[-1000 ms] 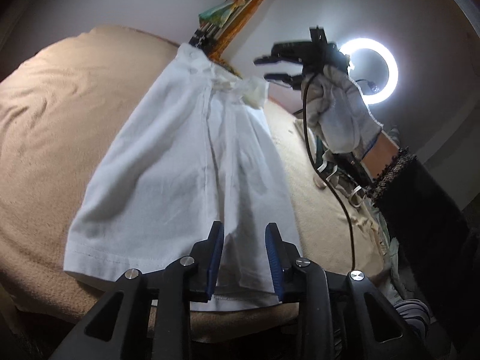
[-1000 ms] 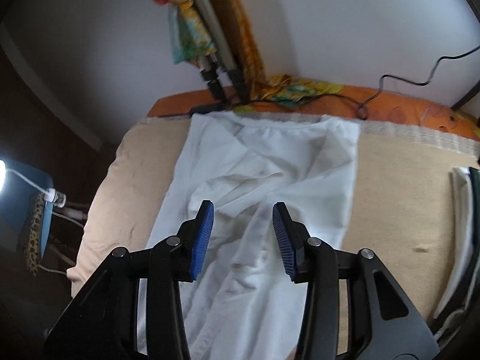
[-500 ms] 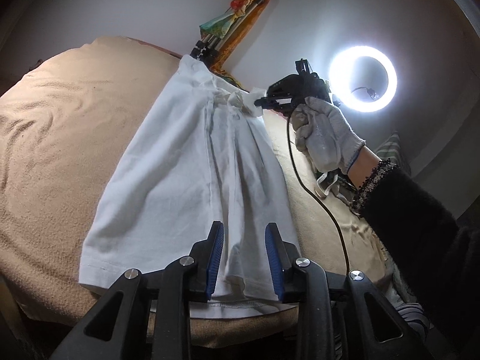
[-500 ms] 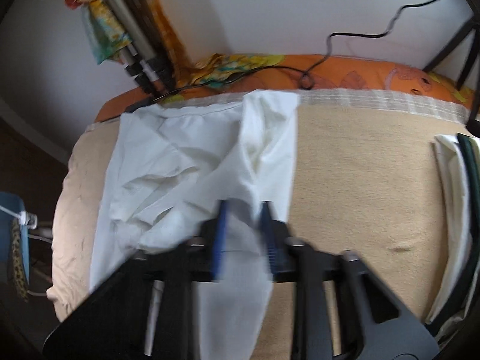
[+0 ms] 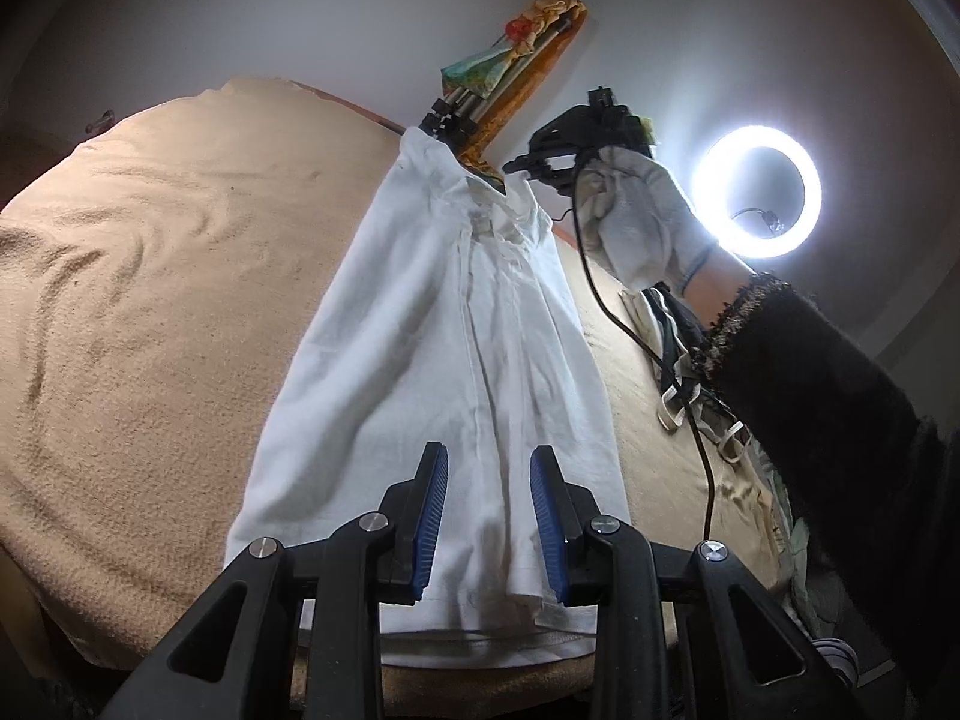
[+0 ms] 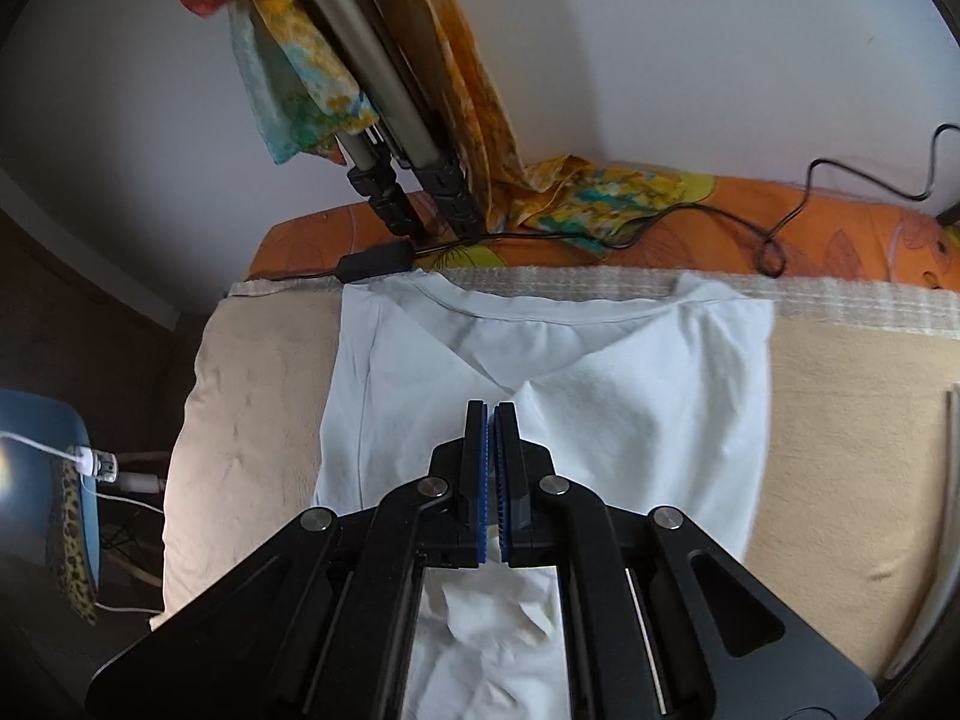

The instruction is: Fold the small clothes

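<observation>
A white T-shirt [image 5: 456, 372] lies lengthwise on a beige blanket [image 5: 150, 312], sides folded in. My left gripper [image 5: 487, 516] is open just above the hem end, holding nothing. My right gripper [image 6: 491, 456] is shut on a pinch of the shirt's fabric [image 6: 630, 408] near the collar [image 6: 540, 315]. In the left wrist view the right gripper [image 5: 522, 171] is at the far collar end, held by a gloved hand [image 5: 636, 222], lifting the cloth slightly.
A tripod with a colourful scarf [image 6: 372, 90] stands at the far end by the wall. A black cable [image 6: 690, 222] lies on an orange sheet [image 6: 840, 240]. A ring light [image 5: 756, 189] glows at right. Other clothes [image 5: 690, 372] lie beside the blanket.
My right gripper dropped to the shirt near the collar and closed on the fabric. The left gripper stayed open, moving slightly closer over the hem.
</observation>
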`<state>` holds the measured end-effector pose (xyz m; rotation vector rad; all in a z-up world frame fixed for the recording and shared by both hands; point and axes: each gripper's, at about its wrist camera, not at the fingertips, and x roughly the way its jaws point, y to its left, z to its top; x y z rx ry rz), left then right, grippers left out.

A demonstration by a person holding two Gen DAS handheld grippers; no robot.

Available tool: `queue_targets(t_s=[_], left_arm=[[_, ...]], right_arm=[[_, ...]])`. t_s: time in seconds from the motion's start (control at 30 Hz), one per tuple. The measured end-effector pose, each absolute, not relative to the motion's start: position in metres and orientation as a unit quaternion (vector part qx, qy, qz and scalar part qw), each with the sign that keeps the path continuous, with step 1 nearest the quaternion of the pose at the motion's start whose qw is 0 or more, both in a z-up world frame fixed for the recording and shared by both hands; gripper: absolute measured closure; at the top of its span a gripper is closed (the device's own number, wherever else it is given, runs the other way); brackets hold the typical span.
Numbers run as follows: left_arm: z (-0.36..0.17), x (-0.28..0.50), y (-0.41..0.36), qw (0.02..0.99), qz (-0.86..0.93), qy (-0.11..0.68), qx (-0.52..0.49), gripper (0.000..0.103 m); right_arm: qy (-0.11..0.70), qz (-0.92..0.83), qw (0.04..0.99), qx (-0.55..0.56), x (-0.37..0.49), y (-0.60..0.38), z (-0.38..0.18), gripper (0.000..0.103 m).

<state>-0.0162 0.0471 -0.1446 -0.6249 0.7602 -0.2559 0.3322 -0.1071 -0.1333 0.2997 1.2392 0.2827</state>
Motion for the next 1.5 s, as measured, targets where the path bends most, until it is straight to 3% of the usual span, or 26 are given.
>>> queue_targets(t_s=[0.2, 0.23, 0.27, 0.33, 0.67, 0.87, 1.2, 1.5], left_arm=[[-0.147, -0.017, 0.051, 0.873, -0.113, 0.369, -0.298, 0.076], [-0.147, -0.018, 0.052, 0.874, -0.111, 0.369, -0.297, 0.076], [-0.146, -0.018, 0.054, 0.875, -0.108, 0.367, -0.296, 0.076], [-0.145, -0.020, 0.053, 0.877, -0.105, 0.366, -0.293, 0.076], [-0.130, -0.031, 0.064, 0.899, -0.080, 0.347, -0.254, 0.073], [-0.121, -0.034, 0.084, 0.896, -0.092, 0.370, -0.227, 0.056], [-0.142, -0.035, 0.107, 0.853, -0.134, 0.470, -0.181, 0.053], [-0.164, -0.033, 0.118, 0.816, -0.158, 0.492, -0.257, 0.054]], right_arm=[[0.580, 0.147, 0.778, 0.189, 0.345, -0.096, -0.160, 0.096], [0.580, 0.154, 0.775, 0.198, 0.346, -0.097, -0.160, 0.086], [0.577, 0.159, 0.773, 0.209, 0.344, -0.099, -0.157, 0.068], [0.553, 0.165, 0.788, 0.214, 0.334, -0.107, -0.141, 0.054], [0.502, 0.171, 0.829, 0.178, 0.240, -0.161, -0.059, 0.054], [0.510, 0.182, 0.828, 0.150, 0.138, -0.183, -0.033, 0.054], [0.583, 0.195, 0.777, 0.133, -0.032, -0.186, -0.076, 0.054], [0.628, 0.203, 0.734, 0.162, -0.095, -0.176, -0.135, 0.054]])
